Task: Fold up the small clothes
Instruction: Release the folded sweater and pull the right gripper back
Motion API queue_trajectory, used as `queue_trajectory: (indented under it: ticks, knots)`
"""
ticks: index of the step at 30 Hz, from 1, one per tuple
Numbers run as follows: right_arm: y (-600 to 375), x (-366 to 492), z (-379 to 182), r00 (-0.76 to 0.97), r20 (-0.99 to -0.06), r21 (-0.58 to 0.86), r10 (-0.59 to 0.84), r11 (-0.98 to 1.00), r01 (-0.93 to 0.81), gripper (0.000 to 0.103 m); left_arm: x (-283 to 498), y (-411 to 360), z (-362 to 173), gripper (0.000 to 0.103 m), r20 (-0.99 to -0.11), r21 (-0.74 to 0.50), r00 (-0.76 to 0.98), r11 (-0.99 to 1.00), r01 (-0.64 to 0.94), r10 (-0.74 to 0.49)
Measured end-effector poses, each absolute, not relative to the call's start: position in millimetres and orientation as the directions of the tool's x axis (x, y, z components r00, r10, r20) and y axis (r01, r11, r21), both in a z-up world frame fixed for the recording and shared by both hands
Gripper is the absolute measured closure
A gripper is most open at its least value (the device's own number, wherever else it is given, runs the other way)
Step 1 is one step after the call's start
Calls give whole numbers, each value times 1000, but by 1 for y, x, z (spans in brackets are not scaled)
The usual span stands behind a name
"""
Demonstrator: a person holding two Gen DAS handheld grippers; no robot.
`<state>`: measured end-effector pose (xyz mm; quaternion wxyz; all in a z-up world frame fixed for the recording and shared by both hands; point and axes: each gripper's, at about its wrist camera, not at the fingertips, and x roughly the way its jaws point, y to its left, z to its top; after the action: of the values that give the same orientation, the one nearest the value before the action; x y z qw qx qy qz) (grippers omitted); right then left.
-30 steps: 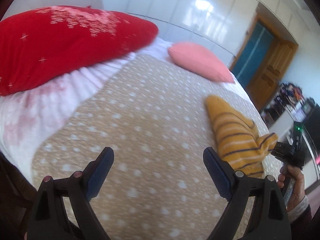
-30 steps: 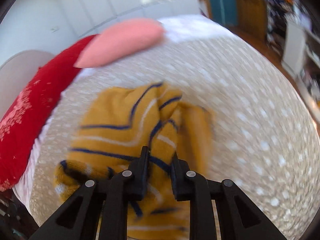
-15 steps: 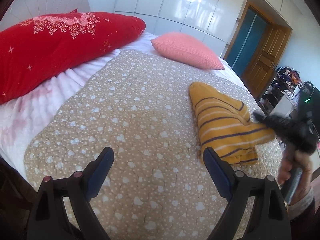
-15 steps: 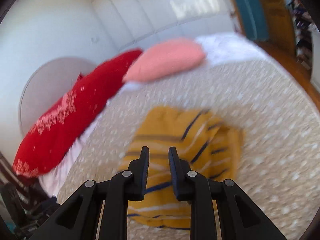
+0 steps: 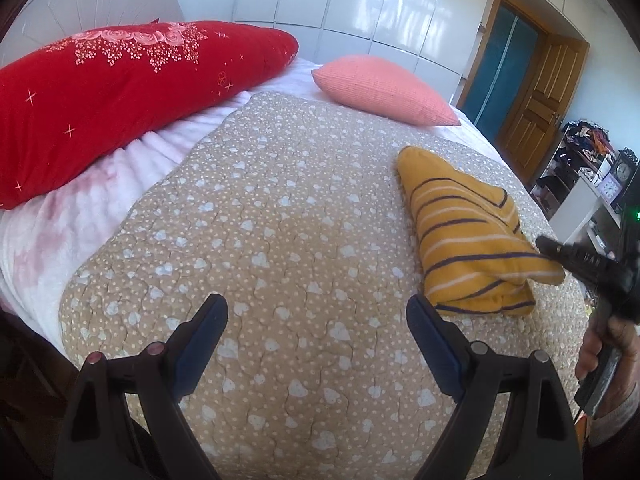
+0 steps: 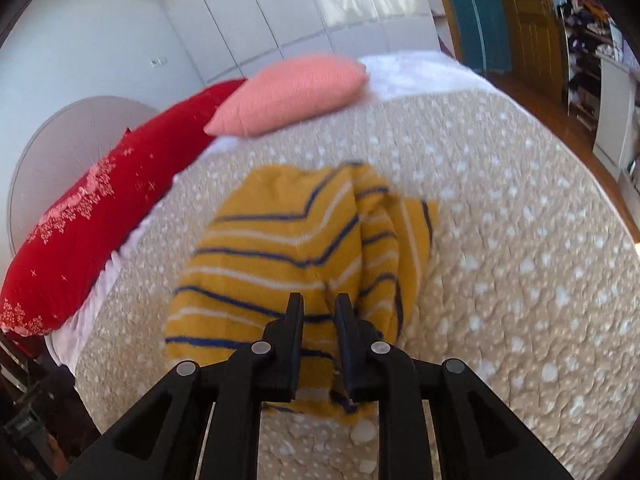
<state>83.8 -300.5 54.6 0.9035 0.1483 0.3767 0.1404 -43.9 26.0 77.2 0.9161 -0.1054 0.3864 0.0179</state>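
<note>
The soft, light garment [image 5: 468,232] lies near the bed's [image 5: 280,240] right edge; a folded edge is best pinched. Left tongs [image 5: 316,320] are held wide; right tongs [image 6: 317,312] are narrowed, whether on cloth cannot be told.

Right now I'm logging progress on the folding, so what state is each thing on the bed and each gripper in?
Mustard-yellow striped knit garment: folded into a compact bundle, lying on the quilt.
Beige heart-print quilt: spread flat over the bed.
Red embroidered pillow: lying at the head.
Pink knit pillow: lying beside it.
Left gripper: open, holding nothing.
Right gripper: fingers nearly together over the garment's near edge; grip unclear.
</note>
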Motion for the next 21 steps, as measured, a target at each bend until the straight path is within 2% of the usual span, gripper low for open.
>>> queue_trajectory:
  ticks: [7, 11, 16, 21]
  knots:
    - [-282, 56, 33, 644, -683, 341, 344, 930, -136, 77, -62, 29, 96, 13, -669, -124, 743, 982, -140, 21]
    - [-292, 25, 29, 649, -687, 339, 327, 934, -112, 72, -69, 36, 103, 13, -664, -139, 747, 976, -166, 32]
    - [-283, -13, 34, 667, -713, 200, 217, 974, -102, 56, -85, 38, 104, 13, -659, -144, 750, 972, -186, 46]
    - [-275, -42, 32, 667, -721, 161, 188, 982, -103, 50, -101, 39, 104, 12, -648, -71, 752, 974, -217, 120]
